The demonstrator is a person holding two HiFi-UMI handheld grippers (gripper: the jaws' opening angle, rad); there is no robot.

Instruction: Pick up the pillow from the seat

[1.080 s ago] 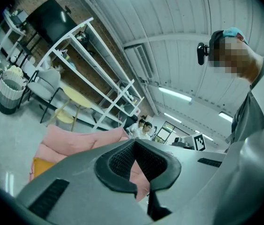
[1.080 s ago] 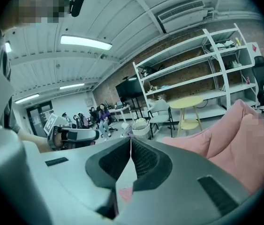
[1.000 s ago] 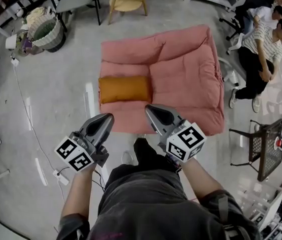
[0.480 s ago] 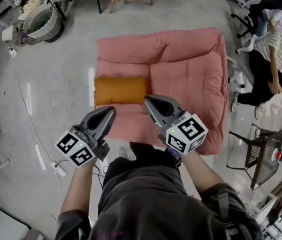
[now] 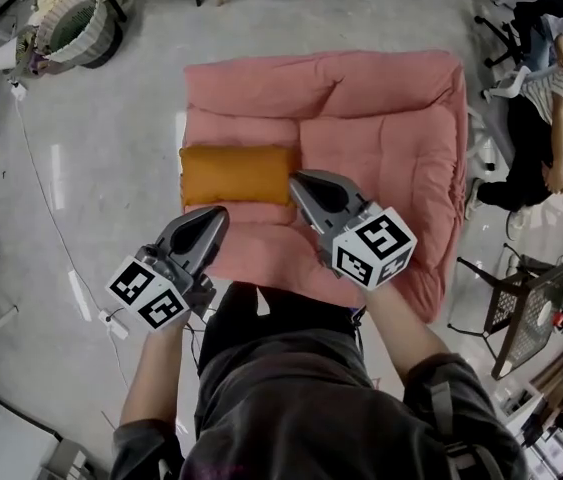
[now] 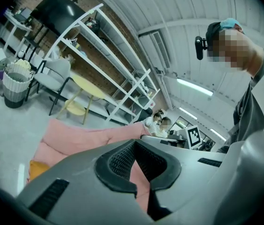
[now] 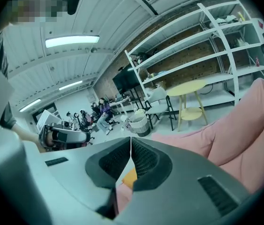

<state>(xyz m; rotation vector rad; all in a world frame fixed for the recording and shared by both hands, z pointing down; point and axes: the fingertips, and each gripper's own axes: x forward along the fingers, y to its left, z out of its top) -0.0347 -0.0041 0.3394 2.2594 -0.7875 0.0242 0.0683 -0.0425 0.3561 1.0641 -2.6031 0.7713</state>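
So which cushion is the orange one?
The small oblong pillow lying on the seat, at its left in the head view. It alone is orange; the seat's big padded parts are pink.

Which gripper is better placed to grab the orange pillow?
Probably right. The right gripper is by the end of the pillow, which shows straight ahead between its jaws; the left gripper sees it off to one side.

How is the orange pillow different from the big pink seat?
The pillow is orange; the seat is pink. The pillow is small; the seat is far bigger. The pillow lies on the seat; the seat lies on the floor. Both look soft.
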